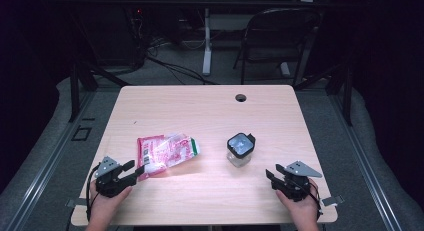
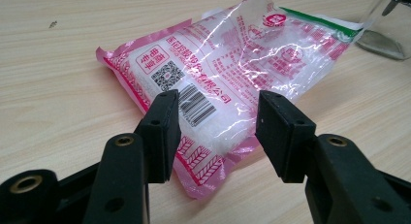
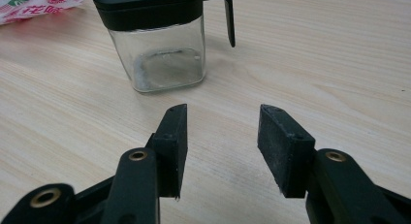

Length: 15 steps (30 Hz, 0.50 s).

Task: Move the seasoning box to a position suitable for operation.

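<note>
Nearest the person, the left gripper [image 1: 134, 169] rests low on the table [image 1: 210, 111], its jaws apart and gripping nothing. The near end of a pink-and-clear bag [image 2: 228, 83] lies flat between and just beyond their tips, untouched by the pads. The right gripper [image 3: 222, 136] also has its jaws apart and empty over bare wood. A glass jar [image 3: 162, 54] with a black lid stands upright ahead of them, slightly toward the left jaw, apart from both.

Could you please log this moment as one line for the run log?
left gripper: open, at end of pink bag | right gripper: open, short of glass jar | jar: upright, black lid on, apart from bag
</note>
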Tool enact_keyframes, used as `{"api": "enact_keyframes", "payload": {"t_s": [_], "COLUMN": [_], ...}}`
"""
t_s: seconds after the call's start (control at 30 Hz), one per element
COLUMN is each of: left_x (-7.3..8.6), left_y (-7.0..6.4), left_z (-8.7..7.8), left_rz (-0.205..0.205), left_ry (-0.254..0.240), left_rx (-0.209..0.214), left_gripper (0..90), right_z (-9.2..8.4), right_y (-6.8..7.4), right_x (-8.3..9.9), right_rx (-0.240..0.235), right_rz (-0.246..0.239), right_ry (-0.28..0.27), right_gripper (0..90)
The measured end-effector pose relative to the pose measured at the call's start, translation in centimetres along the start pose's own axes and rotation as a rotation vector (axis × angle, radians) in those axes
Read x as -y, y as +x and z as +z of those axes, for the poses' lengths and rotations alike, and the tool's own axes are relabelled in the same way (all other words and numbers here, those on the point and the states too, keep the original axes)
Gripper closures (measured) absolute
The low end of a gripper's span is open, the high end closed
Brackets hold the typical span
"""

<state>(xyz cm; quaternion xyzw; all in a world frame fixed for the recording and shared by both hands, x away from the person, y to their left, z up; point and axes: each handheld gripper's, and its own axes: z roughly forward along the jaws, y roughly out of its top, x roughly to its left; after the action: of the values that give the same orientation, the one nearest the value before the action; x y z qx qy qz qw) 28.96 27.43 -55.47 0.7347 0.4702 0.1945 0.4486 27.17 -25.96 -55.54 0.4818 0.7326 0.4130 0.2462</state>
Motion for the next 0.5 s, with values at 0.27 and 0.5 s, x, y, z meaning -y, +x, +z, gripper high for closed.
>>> {"api": "enact_keyframes", "payload": {"t_s": [0.27, 0.5], "left_x": [-0.1, -0.1], "left_y": [0.1, 0.0], "left_z": [-0.2, -0.2], "left_rz": [-0.039, -0.046], "left_ry": [-0.004, -0.01], "left_rx": [0.0, 0.022], "left_gripper": [51.2, 51.9], "right_z": [0.1, 1.6], "right_y": [-0.1, -0.2], "right_x": [-0.9, -2.8], "right_rx": [-0.014, -0.027], "right_rz": [-0.014, -0.027], "right_ry": [0.009, -0.012], "right_gripper": [54.7, 60.1]}}
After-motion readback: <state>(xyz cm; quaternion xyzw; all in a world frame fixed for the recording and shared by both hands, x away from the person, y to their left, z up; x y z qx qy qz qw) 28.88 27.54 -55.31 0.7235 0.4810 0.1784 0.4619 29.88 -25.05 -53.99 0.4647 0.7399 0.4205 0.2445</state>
